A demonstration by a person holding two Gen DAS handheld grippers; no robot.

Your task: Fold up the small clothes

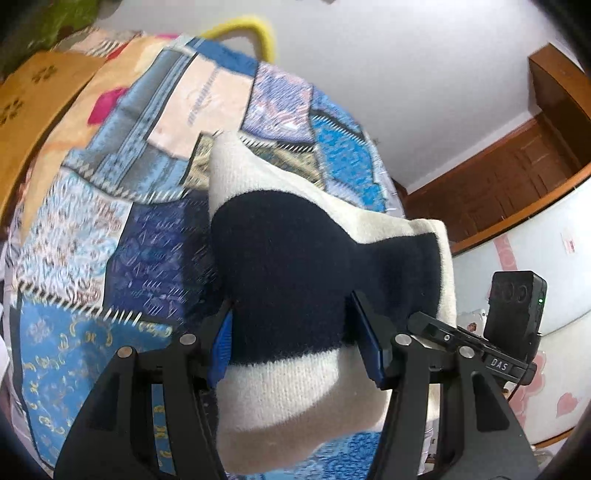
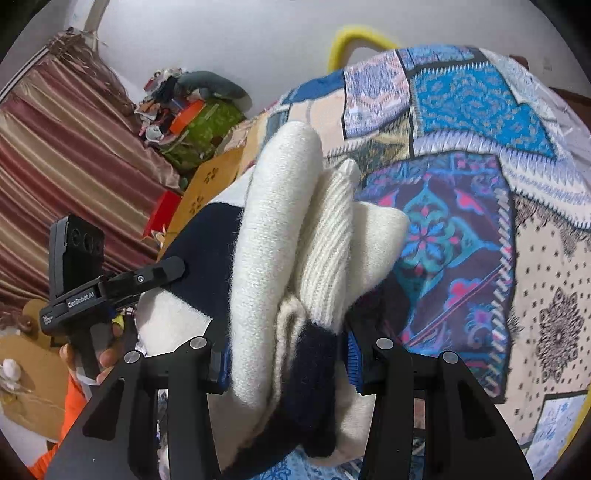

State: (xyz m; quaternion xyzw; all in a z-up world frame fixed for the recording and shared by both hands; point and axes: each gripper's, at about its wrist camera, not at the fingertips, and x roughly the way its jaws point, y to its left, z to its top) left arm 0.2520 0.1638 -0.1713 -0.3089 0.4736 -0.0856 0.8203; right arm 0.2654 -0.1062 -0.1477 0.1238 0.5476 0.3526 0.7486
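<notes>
A folded knit sweater, cream with a broad navy band point(image 1: 288, 240), hangs above the patchwork quilt point(image 1: 110, 221). My left gripper point(image 1: 291, 310) is shut on its bundled layers, with the blue pads pressing both sides of the navy band. The right wrist view shows the same sweater point(image 2: 273, 221) as thick stacked cream folds with a ribbed hem. My right gripper point(image 2: 286, 347) is shut on that end. The left gripper's body shows in the right wrist view at the left point(image 2: 85, 280), held by a hand point(image 2: 107, 354). The right gripper's body shows in the left wrist view point(image 1: 513, 325).
The quilt point(image 2: 461, 221) covers the bed under both grippers. A cardboard box point(image 1: 29, 110) and a pile of clutter point(image 2: 184, 110) sit at the bed's far left, by a striped curtain point(image 2: 74, 166). A yellow tube point(image 1: 251, 29) arches behind the bed. Wooden furniture point(image 1: 517, 177) stands right.
</notes>
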